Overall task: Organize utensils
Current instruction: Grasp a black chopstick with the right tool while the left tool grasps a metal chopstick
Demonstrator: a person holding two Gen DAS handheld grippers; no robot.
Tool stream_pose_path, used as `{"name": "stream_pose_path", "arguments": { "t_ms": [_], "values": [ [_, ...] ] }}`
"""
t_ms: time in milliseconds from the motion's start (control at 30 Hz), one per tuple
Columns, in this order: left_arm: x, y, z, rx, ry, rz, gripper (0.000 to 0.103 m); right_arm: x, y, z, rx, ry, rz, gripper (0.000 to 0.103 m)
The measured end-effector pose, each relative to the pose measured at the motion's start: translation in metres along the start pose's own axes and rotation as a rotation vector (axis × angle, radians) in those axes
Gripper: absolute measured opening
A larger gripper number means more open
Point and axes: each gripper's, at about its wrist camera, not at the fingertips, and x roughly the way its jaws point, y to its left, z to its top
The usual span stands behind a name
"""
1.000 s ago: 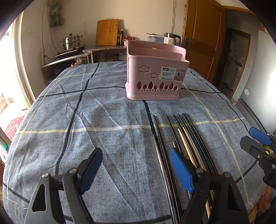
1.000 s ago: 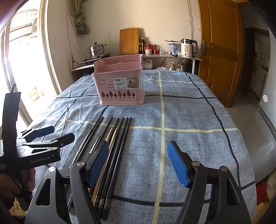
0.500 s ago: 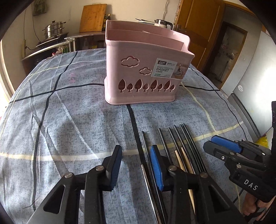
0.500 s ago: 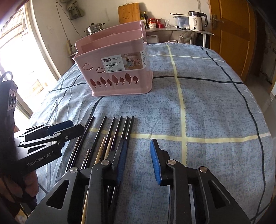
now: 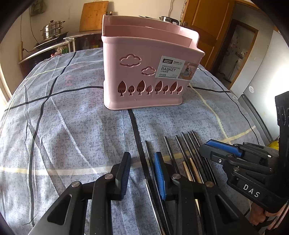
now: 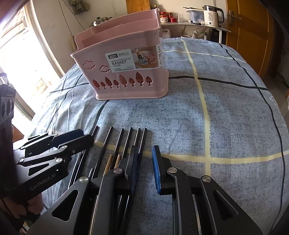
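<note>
A pink divided chopsticks basket (image 5: 144,72) stands upright on the blue plaid cloth; it also shows in the right wrist view (image 6: 126,68). Several dark chopsticks (image 5: 187,144) and two wooden ones (image 5: 194,169) lie side by side in front of it, also in the right wrist view (image 6: 124,139). My left gripper (image 5: 141,157) is partly open, low over the cloth at the left edge of the row, holding nothing. My right gripper (image 6: 144,150) is partly open at the right edge of the row, its left finger over the outermost dark chopsticks, holding nothing.
The table (image 6: 225,108) is covered by a blue cloth with dark and cream stripes. Behind it a counter holds a steel pot (image 5: 52,29), a cutting board (image 5: 94,15) and a kettle (image 6: 213,13). A wooden door (image 6: 252,32) stands at the right.
Both grippers have moved forward and lower toward the chopsticks and basket. Both jaws have narrowed from wide open to partly open.
</note>
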Motion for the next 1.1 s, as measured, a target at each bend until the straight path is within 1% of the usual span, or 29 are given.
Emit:
{"name": "stream_pose_path", "arguments": {
  "t_ms": [100,167,200,233,333,433,567,600,633,700,767,867,1000,1100],
  "values": [
    [0.001,-0.002,0.001,0.010,0.005,0.014,0.026,0.001,0.001,0.002,-0.010,0.003,-0.010,0.014],
    [0.002,-0.003,0.001,0.013,0.009,0.023,0.022,0.001,0.001,0.002,-0.014,0.008,-0.019,0.008],
    [0.002,-0.003,0.002,0.012,0.011,0.026,0.018,0.001,0.000,0.001,-0.011,0.010,-0.019,0.007],
    [0.003,-0.004,0.003,0.012,0.014,0.029,0.015,0.000,-0.002,0.001,-0.005,0.012,-0.017,0.007],
    [0.004,-0.003,0.005,0.008,0.027,0.023,0.012,-0.002,-0.007,-0.001,0.003,0.013,-0.019,0.007],
    [0.006,-0.007,0.006,0.032,0.046,0.043,0.012,-0.001,-0.009,0.001,0.009,0.032,-0.021,0.007],
    [0.009,-0.018,0.009,0.094,0.074,0.080,0.012,0.002,-0.003,0.004,-0.023,0.057,-0.049,0.007],
    [0.010,-0.019,0.010,0.093,0.078,0.080,0.011,0.003,-0.003,0.005,-0.027,0.059,-0.051,0.007],
    [0.011,-0.018,0.012,0.081,0.081,0.070,0.007,0.003,-0.002,0.005,-0.026,0.060,-0.050,0.007],
    [0.012,-0.014,0.017,0.035,0.091,0.029,0.006,0.003,-0.004,0.005,-0.020,0.059,-0.041,0.006],
    [0.009,-0.010,0.022,-0.001,0.085,0.007,0.005,0.001,-0.006,0.005,-0.013,0.059,-0.033,0.006],
    [-0.007,-0.010,0.029,-0.035,0.044,-0.036,0.004,-0.007,-0.008,0.006,-0.012,0.039,-0.025,0.006],
    [-0.033,-0.010,0.042,-0.056,-0.011,-0.080,0.004,-0.023,-0.007,0.011,-0.006,0.004,-0.012,0.006],
    [-0.060,-0.011,0.054,-0.045,-0.069,-0.096,0.004,-0.042,-0.004,0.018,-0.008,-0.041,-0.001,0.005]
  ]
}}
